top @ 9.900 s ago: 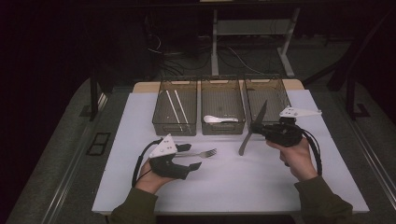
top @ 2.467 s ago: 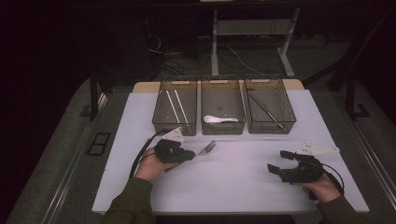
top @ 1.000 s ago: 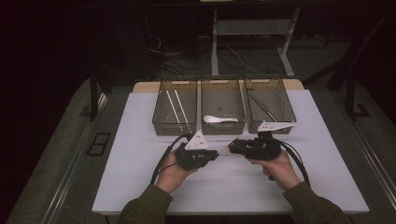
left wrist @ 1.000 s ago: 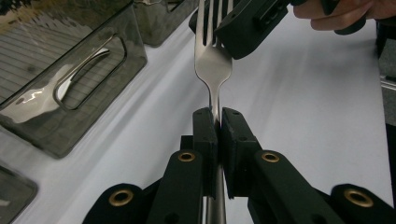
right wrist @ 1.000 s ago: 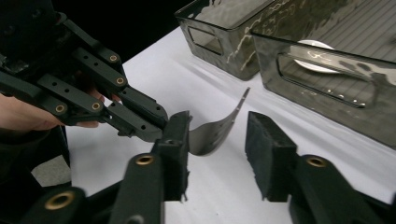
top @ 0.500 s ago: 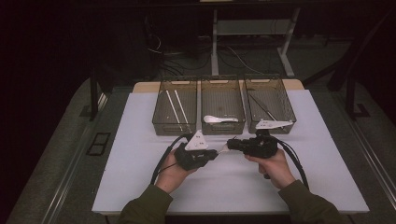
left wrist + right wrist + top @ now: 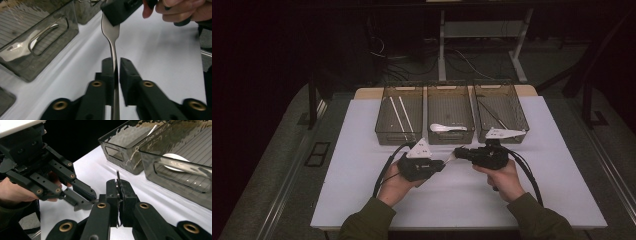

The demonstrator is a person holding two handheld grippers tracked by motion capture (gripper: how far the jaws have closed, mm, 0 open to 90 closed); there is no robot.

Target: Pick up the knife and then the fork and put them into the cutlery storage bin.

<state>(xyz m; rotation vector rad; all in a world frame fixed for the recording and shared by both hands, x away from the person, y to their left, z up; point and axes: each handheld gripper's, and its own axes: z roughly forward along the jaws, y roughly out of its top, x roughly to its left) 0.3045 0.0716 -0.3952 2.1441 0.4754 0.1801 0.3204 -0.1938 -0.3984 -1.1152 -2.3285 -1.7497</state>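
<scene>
A fork [image 7: 112, 37] is held between the two grippers at the lower centre of the high view, just above the white table [image 7: 362, 150]. In the left gripper view, the fork's handle is seen between the jaws of the left gripper [image 7: 115, 72]; a narrow gap shows on one side, the jaws having just been opening slightly, and whether the pads press on it cannot be told. The fork's head, at the top centre of that view, is clamped by the right gripper [image 7: 458, 153], whose jaws have just closed on it. In the right gripper view, the tines are seen pinched edge-on between the jaws. Three dark trays are seen at the upper centre of the high view; a white spoon [image 7: 448, 128] lies in the middle tray [image 7: 450, 95].
</scene>
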